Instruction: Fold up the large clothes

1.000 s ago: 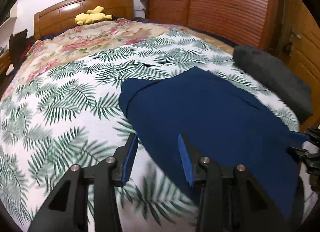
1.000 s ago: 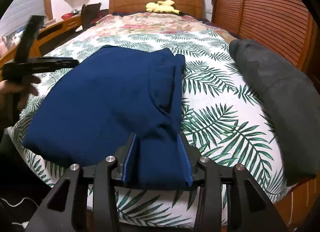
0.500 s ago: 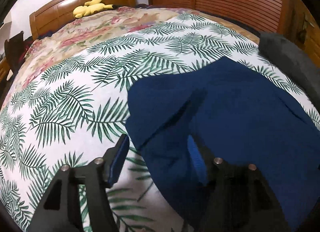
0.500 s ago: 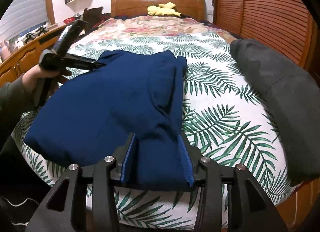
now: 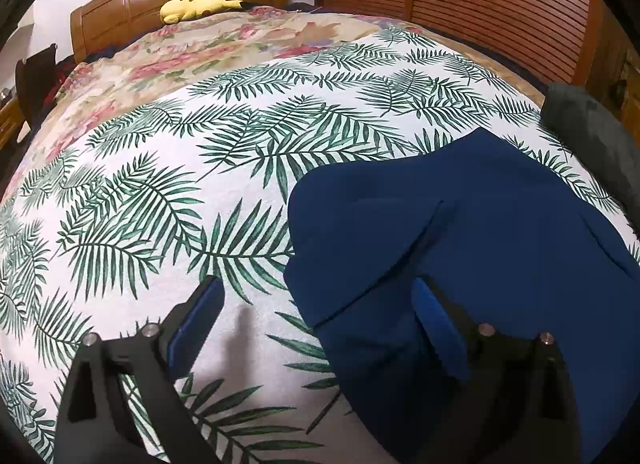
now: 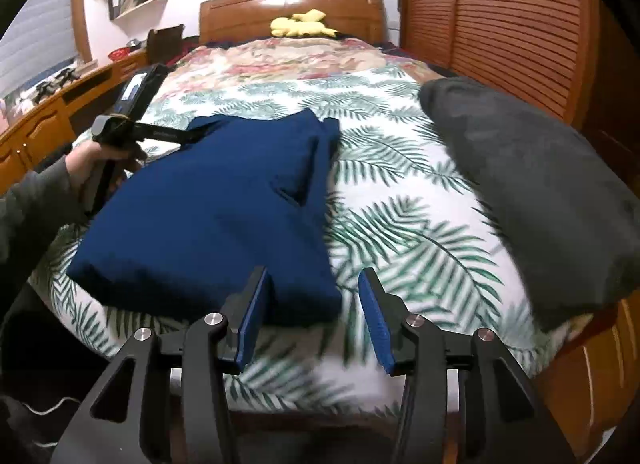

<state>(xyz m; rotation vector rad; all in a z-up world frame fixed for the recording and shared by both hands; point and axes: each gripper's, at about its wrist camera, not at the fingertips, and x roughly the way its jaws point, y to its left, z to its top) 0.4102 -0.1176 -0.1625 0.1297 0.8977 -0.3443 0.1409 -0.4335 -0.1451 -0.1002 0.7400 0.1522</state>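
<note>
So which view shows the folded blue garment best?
The right wrist view: the blue garment lies whole on the bed, every edge visible. The left wrist view is too close; the blue garment runs off frame, partly hidden behind a gripper finger.

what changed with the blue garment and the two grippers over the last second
The right gripper let go of the blue garment's near corner and backed off, its jaws opening. The left gripper moved in over the garment's left edge, jaws opening wide. The garment stayed folded on the palm-leaf sheet; the grey pillow did not move.

A home bedroom: a wooden headboard (image 6: pixel 292 10), leaf-print bedspread (image 5: pixel 200 192) (plush toy (image 6: pixel 302 24) on top).
</note>
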